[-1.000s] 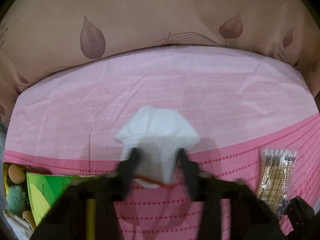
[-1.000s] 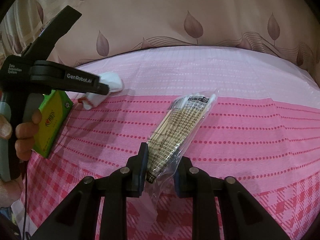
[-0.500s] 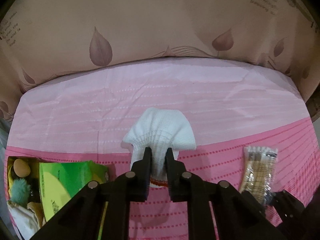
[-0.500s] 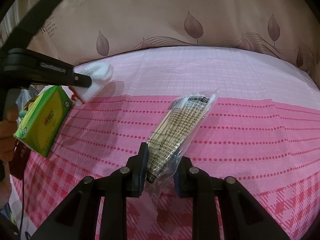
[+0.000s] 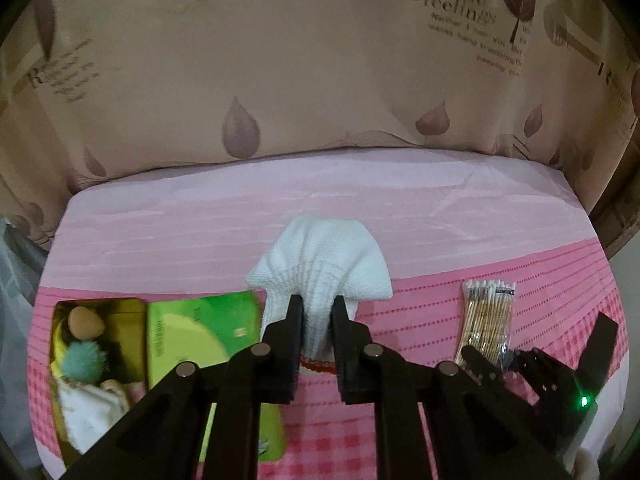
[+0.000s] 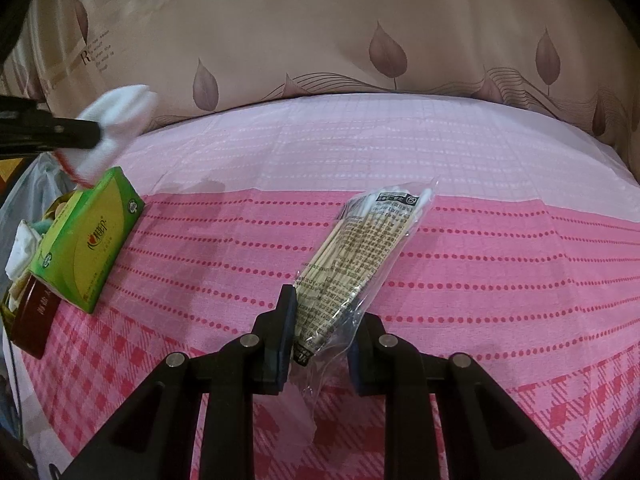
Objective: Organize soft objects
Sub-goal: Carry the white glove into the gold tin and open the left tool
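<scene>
My left gripper (image 5: 317, 308) is shut on a white knitted cloth with a red hem (image 5: 320, 264) and holds it in the air above the pink tablecloth. The right wrist view shows that cloth (image 6: 120, 116) hanging from the left gripper (image 6: 98, 136) over the green tissue box (image 6: 88, 248). My right gripper (image 6: 326, 308) is shut on the near end of a clear packet of cotton swabs (image 6: 360, 240), whose far end rests on the cloth. The left wrist view has the same packet (image 5: 488, 316) and right gripper (image 5: 506, 360) at the lower right.
An open tin (image 5: 132, 308) at the table's left edge holds a beige puff (image 5: 84, 318), a teal pom-pom (image 5: 82, 362) and a white rag (image 5: 92, 404). The green tissue box (image 5: 200, 332) lies beside it. A leaf-print curtain (image 5: 320, 80) hangs behind the table.
The left gripper's jaws closed on the white cloth, then lifted it off the table and carried it left, over the green box. The right gripper and swab packet stayed put.
</scene>
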